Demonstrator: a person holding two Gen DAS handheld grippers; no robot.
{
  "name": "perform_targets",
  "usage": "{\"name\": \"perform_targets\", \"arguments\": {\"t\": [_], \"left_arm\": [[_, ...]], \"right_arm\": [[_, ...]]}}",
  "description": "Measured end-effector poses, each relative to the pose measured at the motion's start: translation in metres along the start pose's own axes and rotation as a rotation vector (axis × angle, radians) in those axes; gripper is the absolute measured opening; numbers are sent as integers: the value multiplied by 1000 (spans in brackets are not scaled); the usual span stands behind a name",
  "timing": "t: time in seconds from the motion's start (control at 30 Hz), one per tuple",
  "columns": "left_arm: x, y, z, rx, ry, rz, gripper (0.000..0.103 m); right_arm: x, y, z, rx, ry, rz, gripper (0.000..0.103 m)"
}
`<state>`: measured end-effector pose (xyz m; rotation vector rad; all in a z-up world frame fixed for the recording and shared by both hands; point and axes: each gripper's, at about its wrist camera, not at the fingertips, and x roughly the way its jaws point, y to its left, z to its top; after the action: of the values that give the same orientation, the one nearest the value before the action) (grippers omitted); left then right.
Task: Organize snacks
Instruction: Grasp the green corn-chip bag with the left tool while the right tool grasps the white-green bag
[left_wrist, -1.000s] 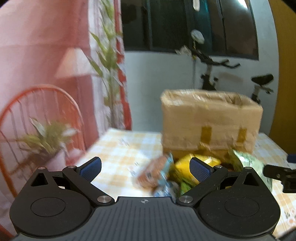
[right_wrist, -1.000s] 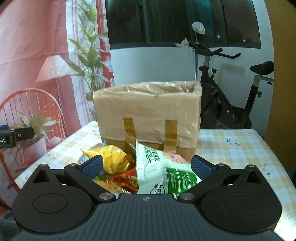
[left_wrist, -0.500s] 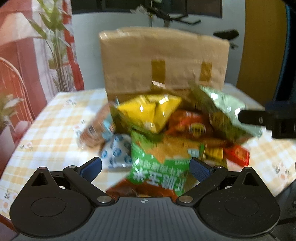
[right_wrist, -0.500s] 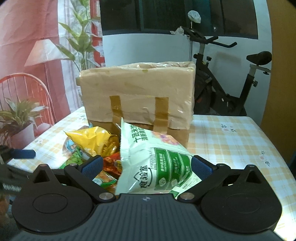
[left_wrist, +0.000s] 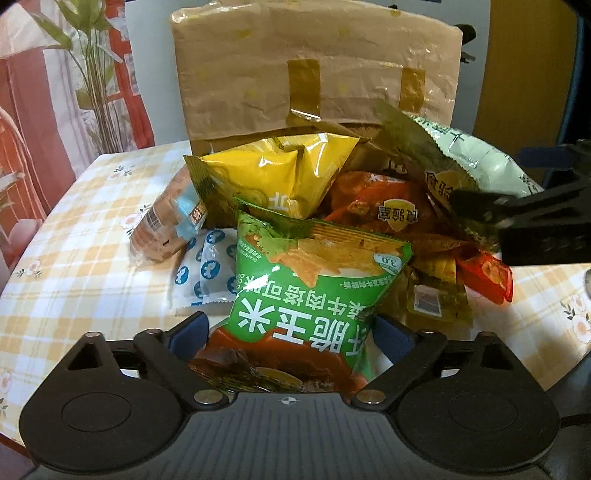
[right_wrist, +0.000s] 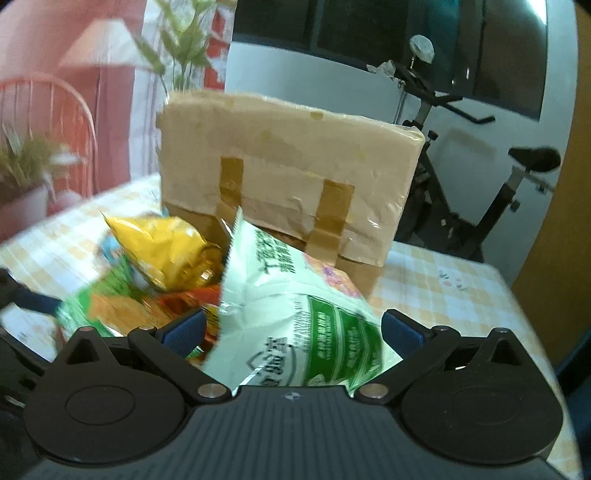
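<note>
Checked yellow cloth covers bench (left_wrist: 74, 258); taped cardboard box (left_wrist: 314, 74) stands at back, snack heap against its front. Green chip bag (left_wrist: 317, 288) lower centre of frame, long axis up frame, print upside down, near end between jaws of left tool (left_wrist: 291, 332), jaws closing, pads not yet pressing. Looks light, puffed, slippery film, contents brittle; best pinch at crimped seam. Right tool (right_wrist: 291, 330) spread, white-green bag (right_wrist: 295, 314) between jaws, unpinched.
</note>
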<state>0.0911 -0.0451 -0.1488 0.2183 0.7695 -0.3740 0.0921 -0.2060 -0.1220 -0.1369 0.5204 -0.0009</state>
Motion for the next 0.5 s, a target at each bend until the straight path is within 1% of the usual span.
{"name": "perform_targets", "arguments": {"t": [0.03,0.1,0.13,0.17,0.27,0.37,0.43,0.5], "left_arm": [[-1,0,-1,-1,-7,3,92],[-3,-2,-2,1,-21,16,85],[-4,-2,-2,-1,-26,17,84],[-4,-2,-1,-4,-28,19,79],[-6,2,-1,-28,-33,13,78],[-9,7,-2,-52,-44,14,77],[-12,9,-1,-63,-60,15,77],[-16,11,-1,-72,-77,15,77]], "right_arm": [[5,1,-1,-14,7,-5,103],[15,2,-3,-32,22,-10,103],[20,3,-4,-39,27,-16,102],[23,4,-5,-39,32,-26,101],[28,3,-8,-8,36,-59,99],[24,-1,-10,-16,13,-57,91],[18,-3,-12,-15,-4,-64,77],[11,-8,-14,8,-29,-70,72]]}}
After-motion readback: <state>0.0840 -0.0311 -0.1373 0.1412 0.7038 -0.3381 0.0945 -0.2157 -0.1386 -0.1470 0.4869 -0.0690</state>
